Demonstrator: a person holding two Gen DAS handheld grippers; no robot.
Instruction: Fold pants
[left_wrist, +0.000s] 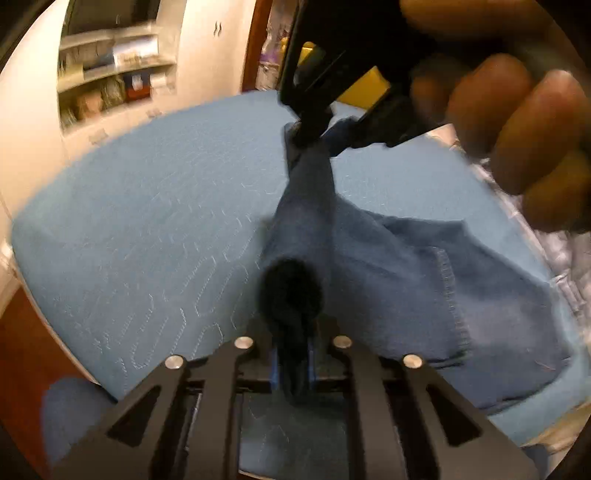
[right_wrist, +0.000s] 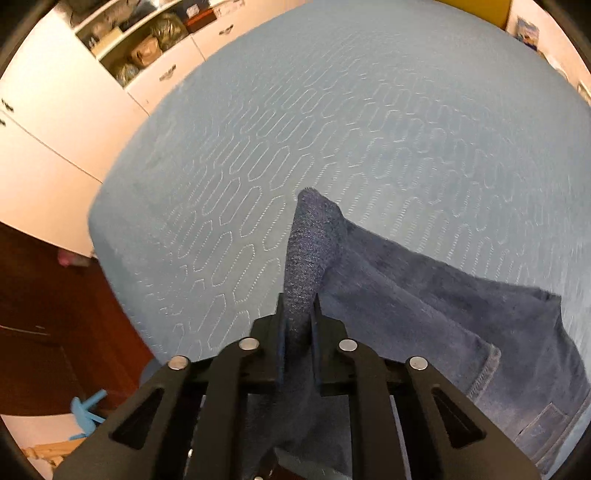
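Note:
Dark blue denim pants (left_wrist: 424, 288) hang over a light blue quilted bed (left_wrist: 155, 229). My left gripper (left_wrist: 293, 354) is shut on a bunched dark edge of the pants, low in the left wrist view. The right gripper (left_wrist: 321, 133) shows there too, at top centre, shut on the other end of the same taut edge, with the holding hand (left_wrist: 517, 140) behind it. In the right wrist view my right gripper (right_wrist: 297, 325) is shut on a denim fold (right_wrist: 310, 236) that sticks up past the fingers. The rest of the pants (right_wrist: 461, 325) drapes down to the right.
The bed (right_wrist: 369, 110) fills most of both views. White cupboards and open shelves (left_wrist: 110, 74) stand beyond its far left side. A wooden floor (right_wrist: 48, 325) lies at the left, with a light blue object (right_wrist: 86, 413) on it. A patterned cloth (left_wrist: 569, 266) lies at the bed's right edge.

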